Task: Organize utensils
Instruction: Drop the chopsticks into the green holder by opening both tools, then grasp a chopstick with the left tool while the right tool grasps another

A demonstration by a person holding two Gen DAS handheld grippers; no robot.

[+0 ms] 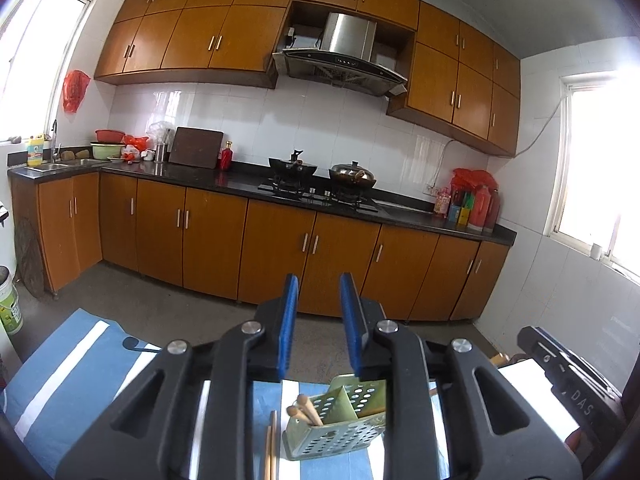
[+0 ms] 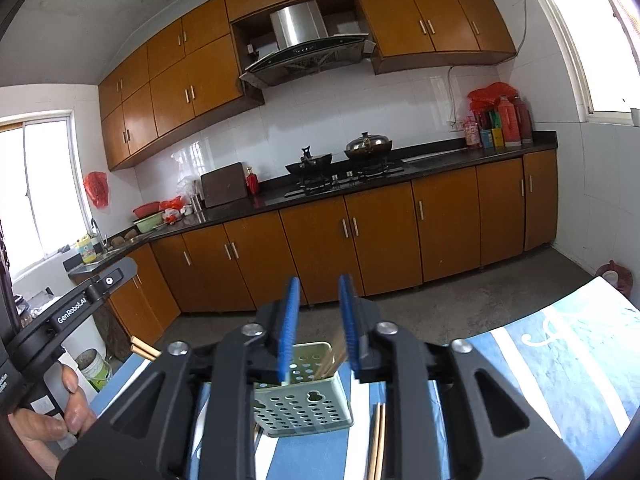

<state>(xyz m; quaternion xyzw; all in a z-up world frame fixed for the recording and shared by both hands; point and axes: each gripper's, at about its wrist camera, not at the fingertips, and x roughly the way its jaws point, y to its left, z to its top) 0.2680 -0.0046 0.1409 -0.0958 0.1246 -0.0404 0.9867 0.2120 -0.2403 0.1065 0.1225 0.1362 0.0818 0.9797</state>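
Both tongs were spread w/ nothing between the blue pads. Your left tongs (image 1: 319,284) hung above the bench, jaws parted and parallel, touching nothing. Your right tongs (image 2: 319,286) had about the same gap, also empty; chopsticks standing in the holder showed behind the gap, not pinched.

Both were tipped forward and level-ish, looking across the room toward the kitchen cabinets (image 1: 276,240). From the right wrist view, your left hand (image 2: 60,416) wrapped the grip of the other tool at the lower left.

The green holder (image 1: 340,424) (image 2: 304,396), perforated, sat on the bench's blue-and-white striped cloth (image 1: 68,364) (image 2: 560,360), just below and ahead of both tongs. In the left view it looked tilted, w/ an inner divider, and a few wooden chopsticks (image 1: 308,410) poked out of its left compartment. In the right view, chopsticks (image 2: 334,356) leaned up from the back of it. A loose pair (image 1: 272,444) (image 2: 377,440) lay flat on the cloth just beside the holder. Two more stick ends (image 2: 142,348) showed at the bench's far left edge, apart from the holder.

Beyond: stove w/ two pots (image 1: 322,174) on the dark kitchen worktop.
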